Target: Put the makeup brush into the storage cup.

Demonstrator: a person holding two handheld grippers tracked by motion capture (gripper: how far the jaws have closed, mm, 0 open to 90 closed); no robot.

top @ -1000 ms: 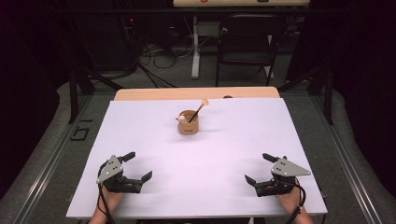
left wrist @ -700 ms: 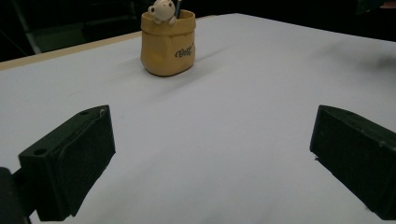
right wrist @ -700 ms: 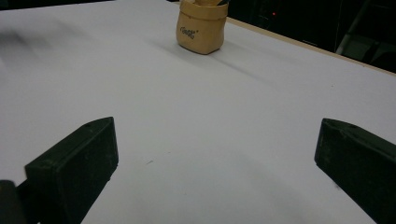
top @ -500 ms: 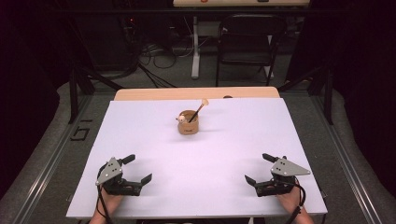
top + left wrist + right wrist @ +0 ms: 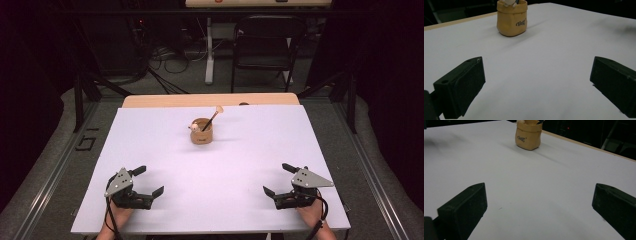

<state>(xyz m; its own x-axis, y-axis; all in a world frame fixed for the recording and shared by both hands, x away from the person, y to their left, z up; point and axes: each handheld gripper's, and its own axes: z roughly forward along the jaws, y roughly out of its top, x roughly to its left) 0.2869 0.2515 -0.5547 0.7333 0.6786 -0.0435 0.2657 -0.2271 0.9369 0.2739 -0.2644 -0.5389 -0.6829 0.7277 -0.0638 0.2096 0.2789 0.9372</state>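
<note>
A small tan sack-shaped holder (image 5: 202, 133) with dark lettering on its side stands upright on the white table sheet (image 5: 240, 165), in the far middle part of it. A thin dark stick with a pale tip (image 5: 213, 117) leans out of the holder toward the far right, and a small white piece (image 5: 192, 127) sits at its left rim; what this piece is I cannot tell. The holder stands well apart from both grippers. The left gripper (image 5: 148, 182) rests at the near left of the sheet with its jaws spread wide and nothing between them. The right gripper (image 5: 279, 179) rests at the near right, its jaws equally spread and holding nothing. Beyond the sheet a strip of light wooden table edge (image 5: 165, 100) shows.
</note>
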